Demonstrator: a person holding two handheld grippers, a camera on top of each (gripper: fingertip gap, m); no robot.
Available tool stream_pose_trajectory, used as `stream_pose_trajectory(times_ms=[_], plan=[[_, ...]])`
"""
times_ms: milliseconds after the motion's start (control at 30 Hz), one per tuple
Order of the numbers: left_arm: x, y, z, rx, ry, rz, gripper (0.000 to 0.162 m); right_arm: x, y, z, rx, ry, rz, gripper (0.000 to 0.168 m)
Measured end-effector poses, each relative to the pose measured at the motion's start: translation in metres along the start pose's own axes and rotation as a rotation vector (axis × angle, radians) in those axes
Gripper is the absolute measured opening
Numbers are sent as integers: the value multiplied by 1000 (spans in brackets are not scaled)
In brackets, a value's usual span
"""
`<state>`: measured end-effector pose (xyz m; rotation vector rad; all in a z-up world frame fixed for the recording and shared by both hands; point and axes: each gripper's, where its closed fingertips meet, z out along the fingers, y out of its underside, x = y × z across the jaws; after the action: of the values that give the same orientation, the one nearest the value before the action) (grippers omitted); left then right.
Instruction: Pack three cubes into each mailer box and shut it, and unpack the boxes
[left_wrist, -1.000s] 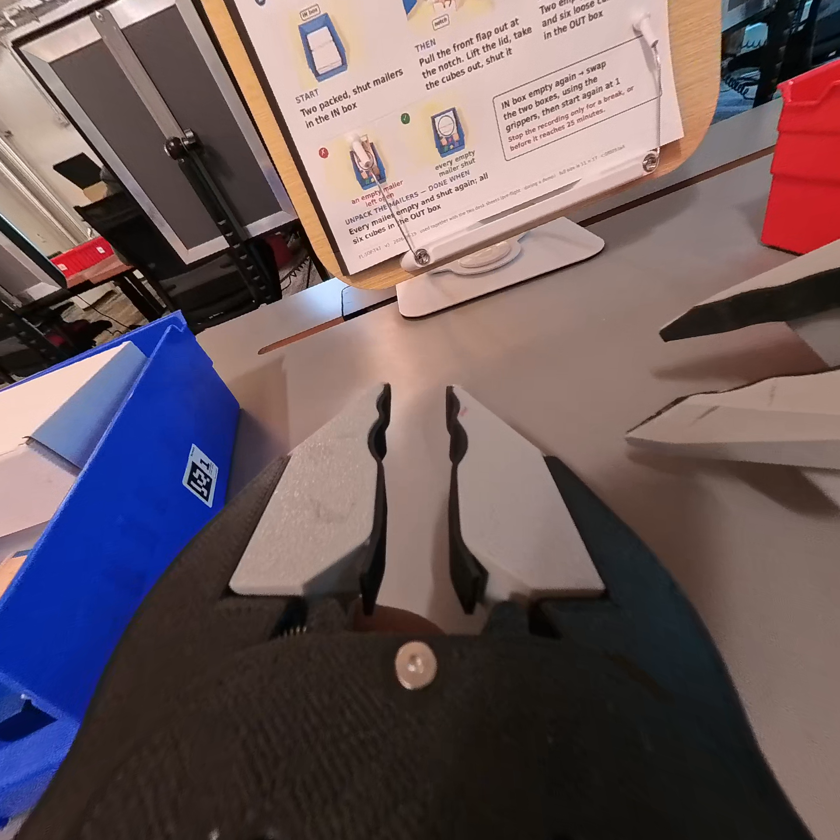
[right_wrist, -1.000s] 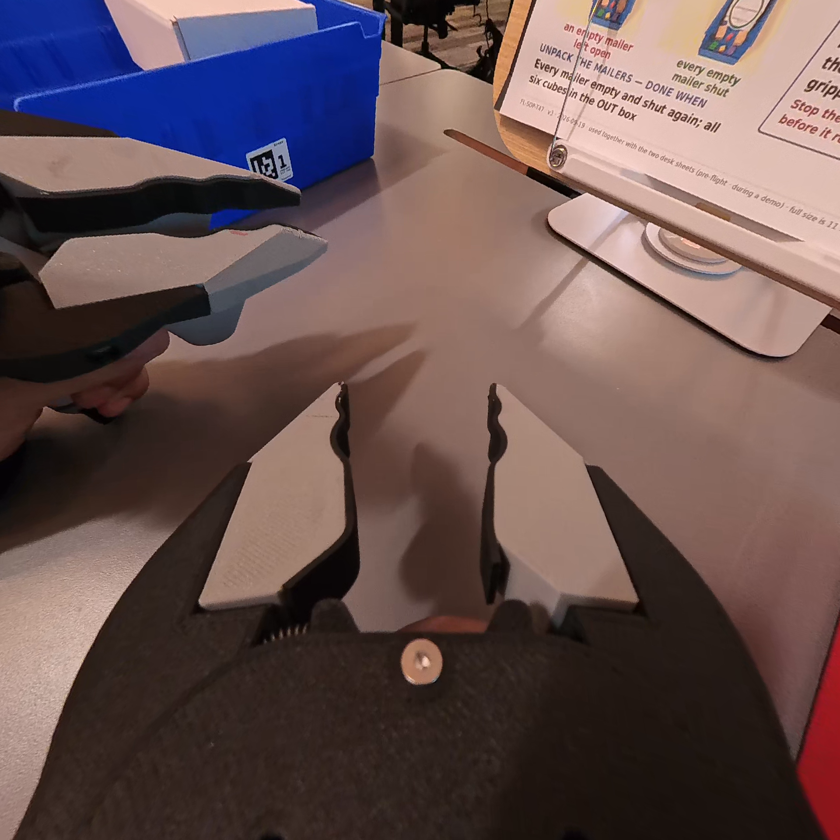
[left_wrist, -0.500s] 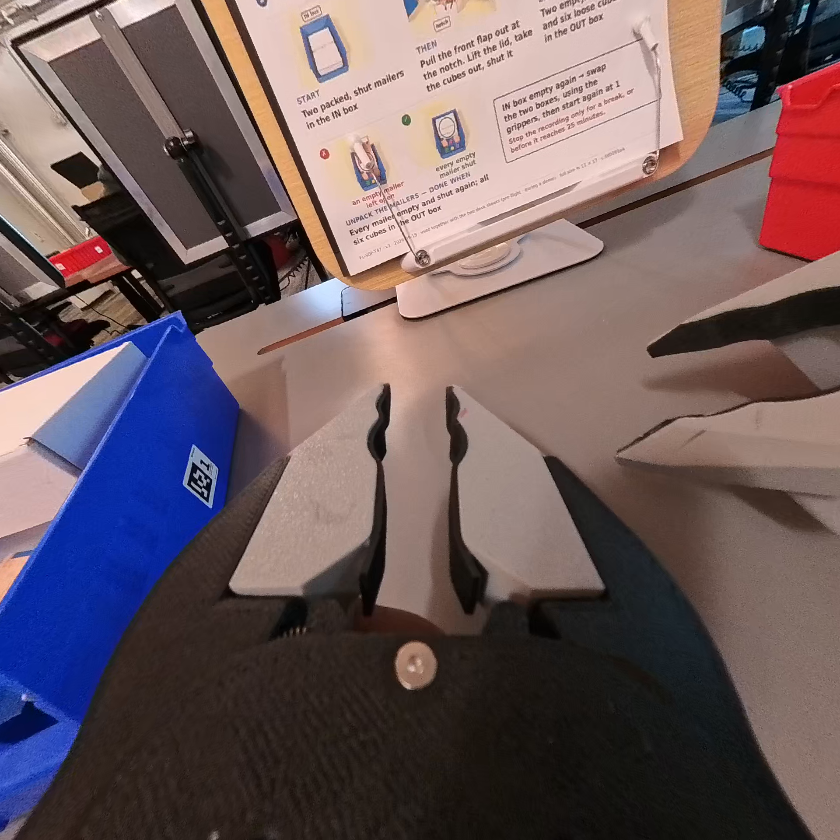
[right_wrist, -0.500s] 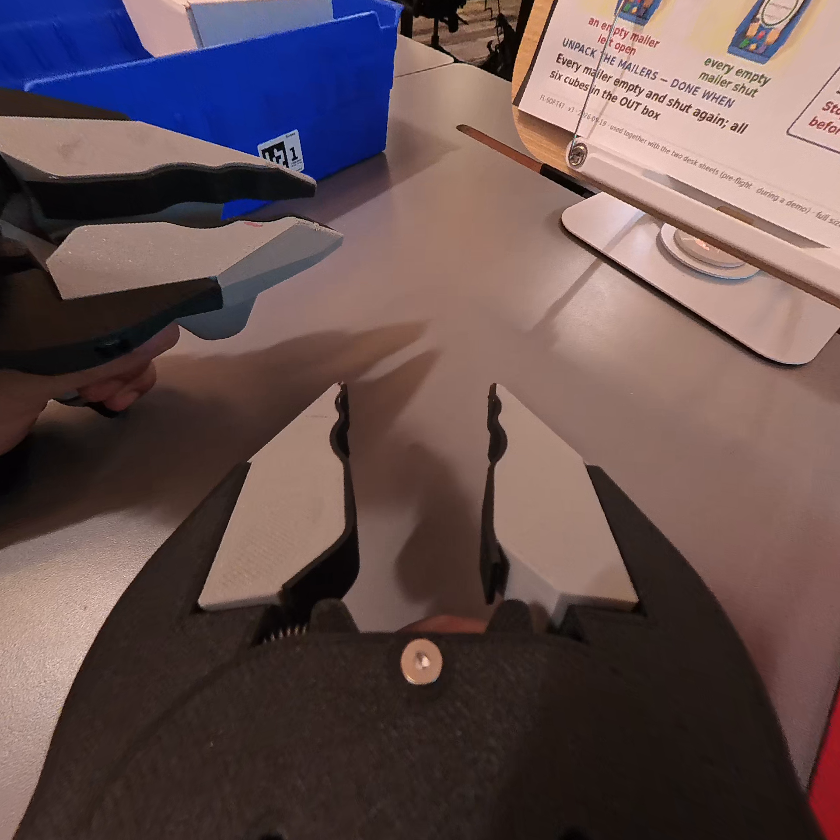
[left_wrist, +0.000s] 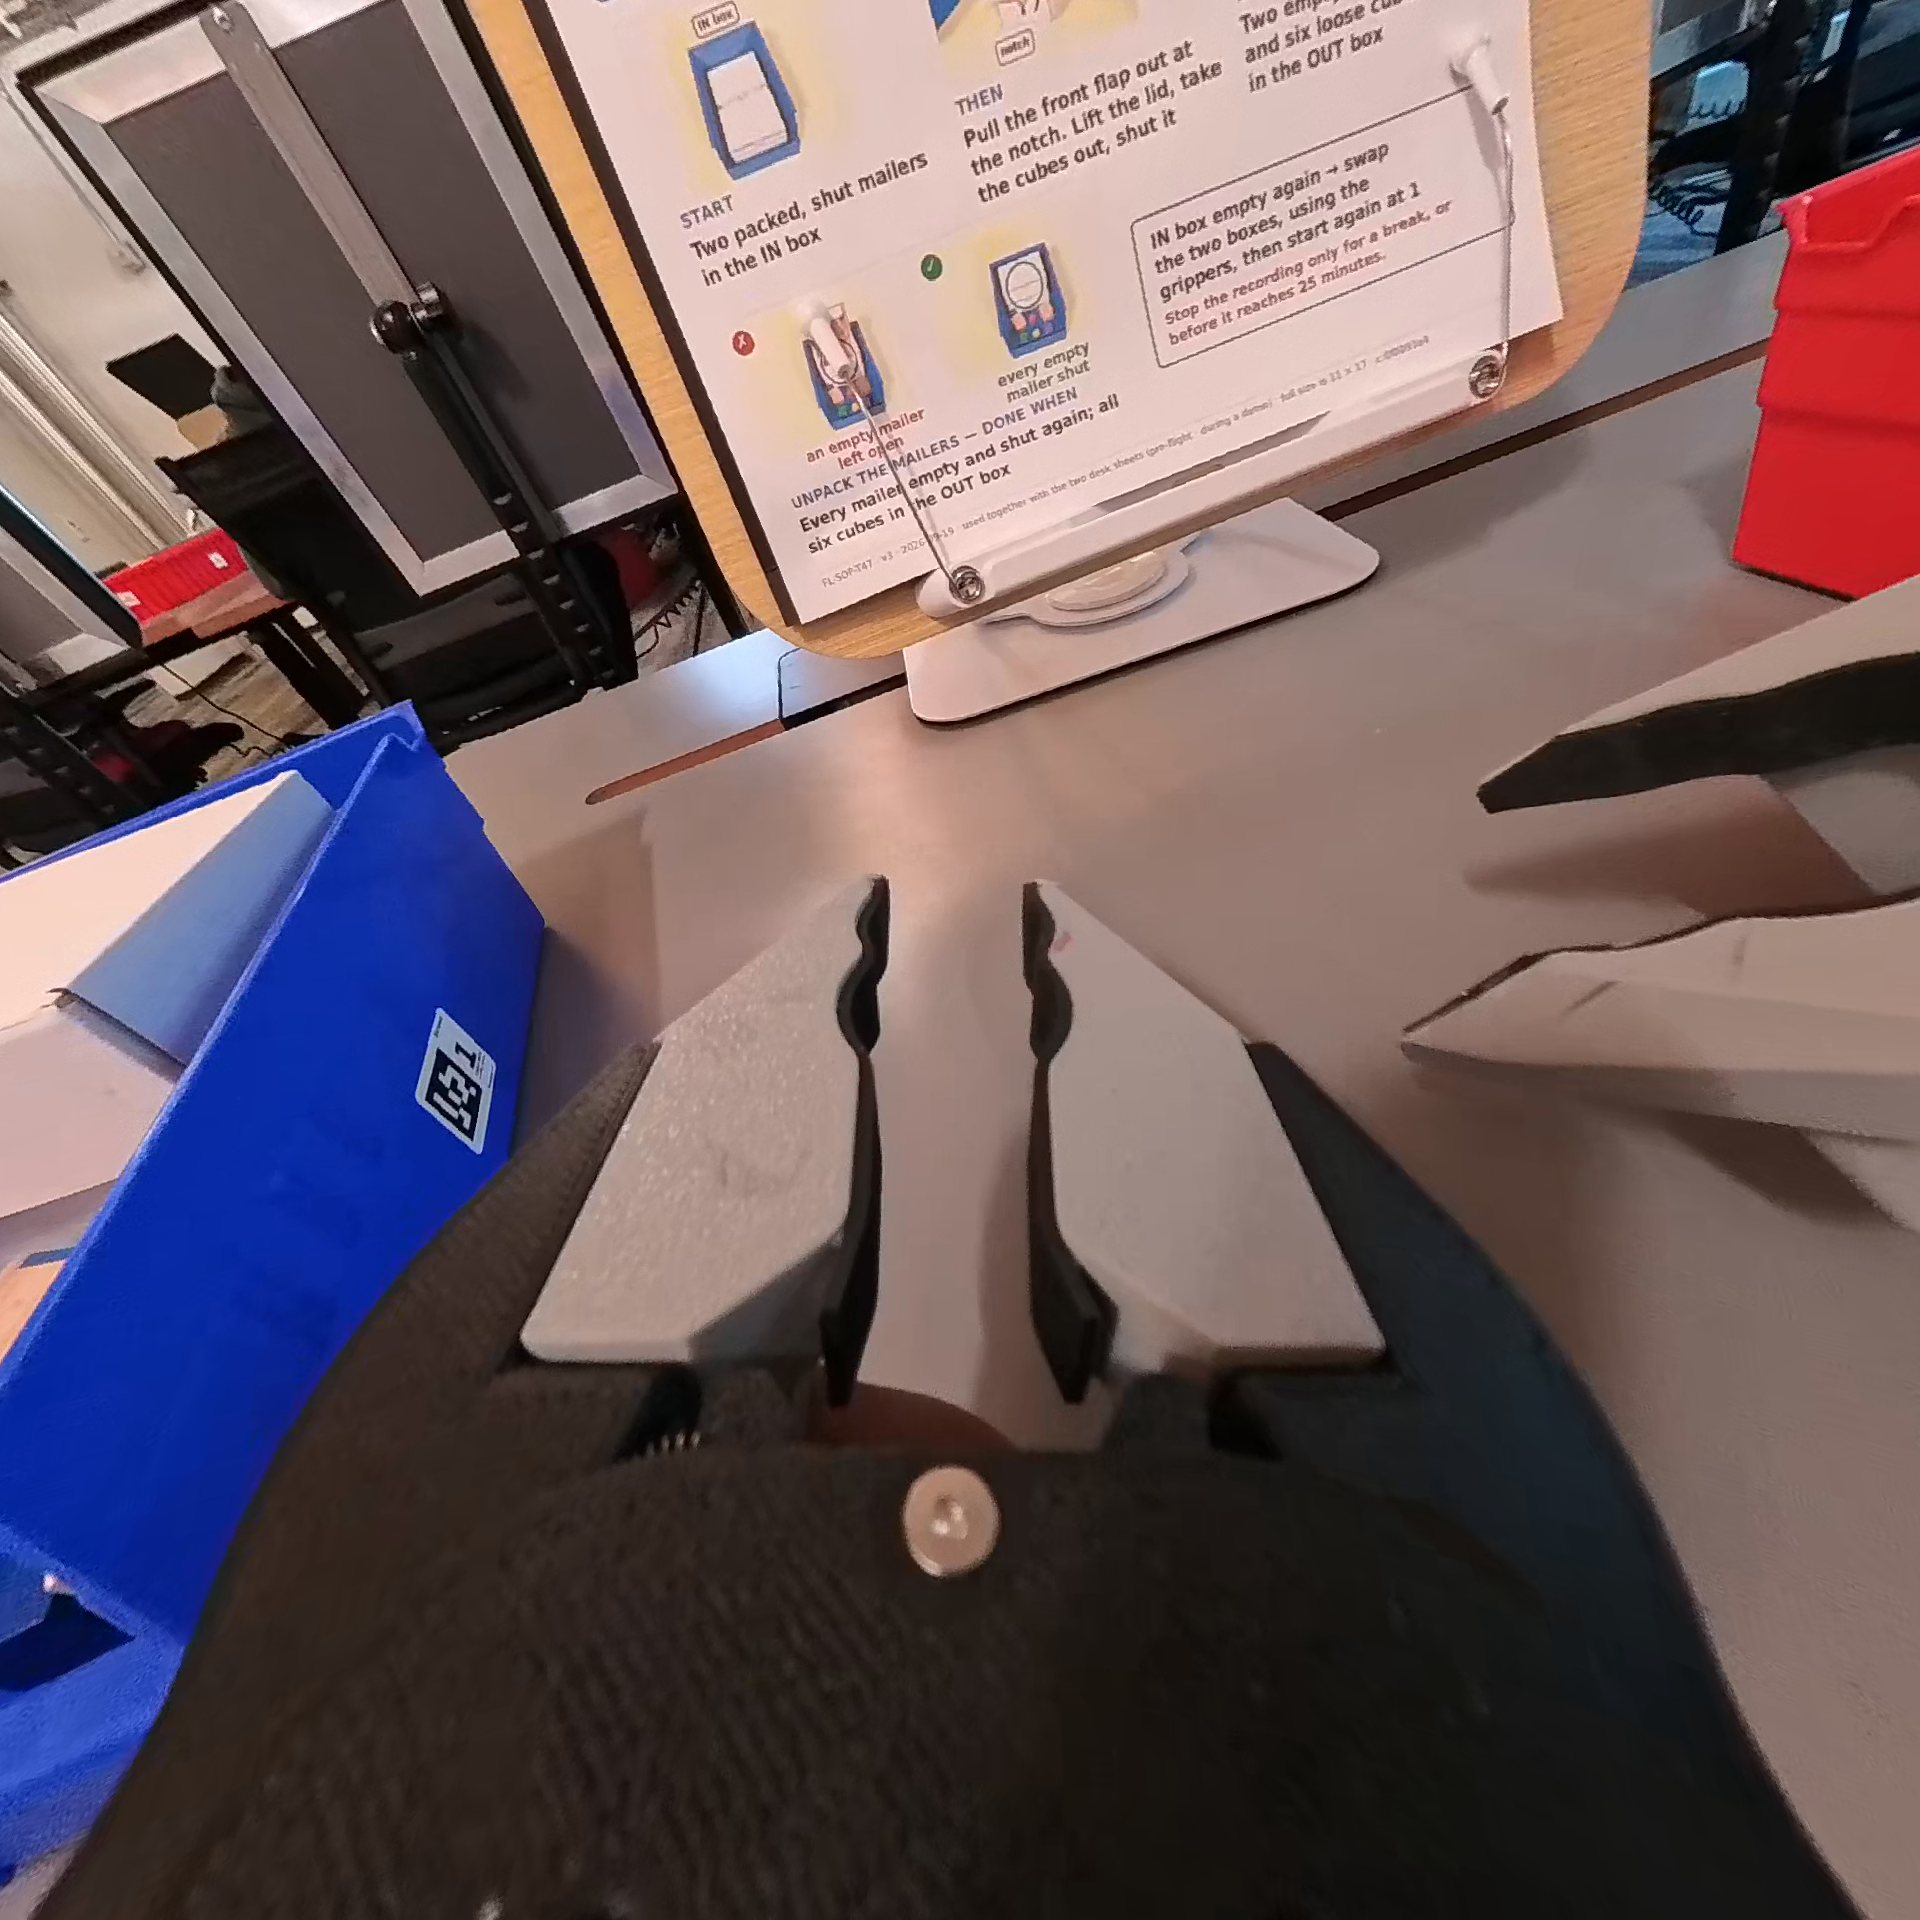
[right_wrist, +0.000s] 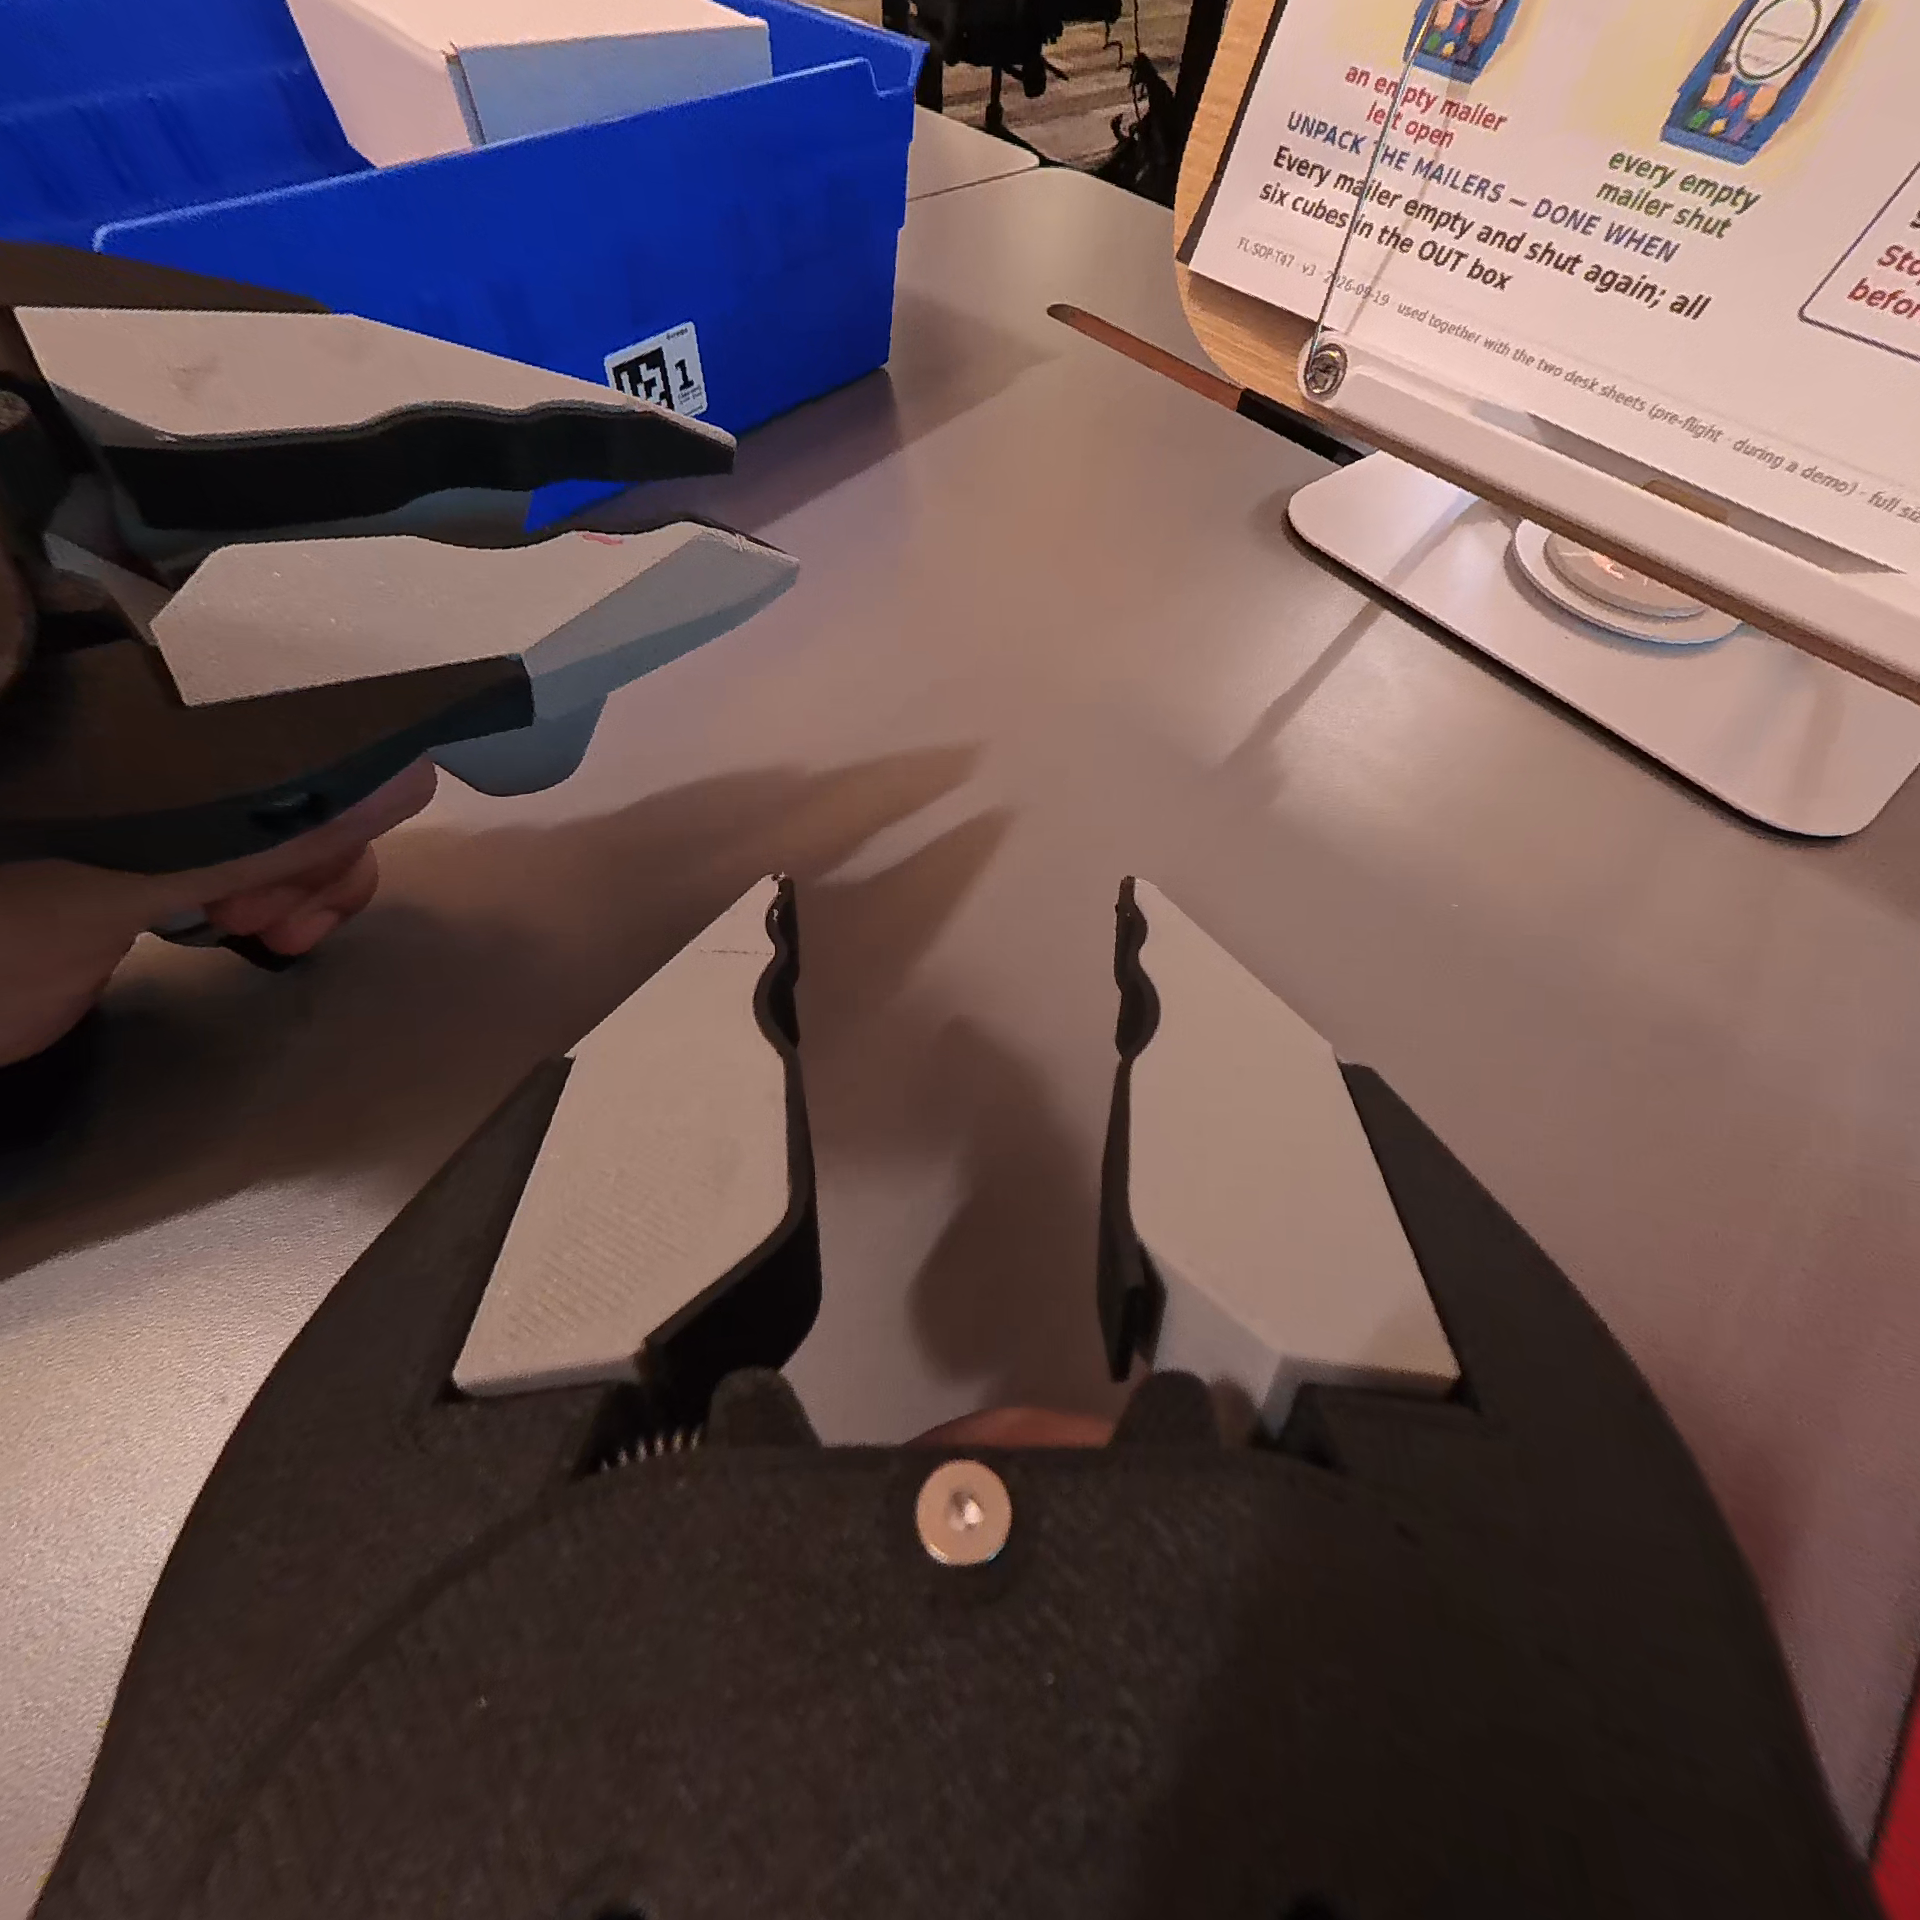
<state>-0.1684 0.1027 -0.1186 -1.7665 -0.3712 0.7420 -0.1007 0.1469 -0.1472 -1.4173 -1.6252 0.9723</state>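
Left hand-held gripper (left_wrist: 956, 904) low over the grey worktop (left_wrist: 1195, 831), jaws parted by a narrow gap, nothing between them. Right hand-held gripper (right_wrist: 951, 899) also over bare worktop, jaws spread wider, empty. In the right wrist view the left one sits off to the side, a person's hand (right_wrist: 260, 894) under it resting near the surface; soft shadows of both fall on the worktop, which is matte grey with a mild sheen.

Just beside the left hand-held gripper: blue bin (left_wrist: 312, 1091) with a small square tag on its side wall. White mailer box (right_wrist: 540, 73) sits inside it, lid down as far as visible; cubes not visible.

Mid worktop: white stand base (left_wrist: 1143, 634) carrying a wooden board (left_wrist: 1600, 156) with a printed instruction sheet (left_wrist: 1091, 260) clipped on. A thin brown slot runs across the worktop in front of the base.

Far right edge: red bin (left_wrist: 1849, 416), contents hidden.

Beyond the worktop: grey framed panels (left_wrist: 343, 312), black racking, cables on the floor, another table with a red tray (left_wrist: 166, 571).
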Motion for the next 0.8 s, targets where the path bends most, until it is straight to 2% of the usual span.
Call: stream_pose_trajectory(times_ms=[300,467,633,800], plan=[[-4,0,-2,3,-16,2,27,-7,-2,-1,8,-16,-10,60],[-7,11,-3,-53,16,-92,36,-11,-4,-4,14,-14,-29,60],[-15,7,-21,-69,17,-153,45,-13,-11,-10,46,-30,-14,61],[-43,-12,-48,-82,20,-244,62,-18,-16,-15,66,-45,-23,61]])
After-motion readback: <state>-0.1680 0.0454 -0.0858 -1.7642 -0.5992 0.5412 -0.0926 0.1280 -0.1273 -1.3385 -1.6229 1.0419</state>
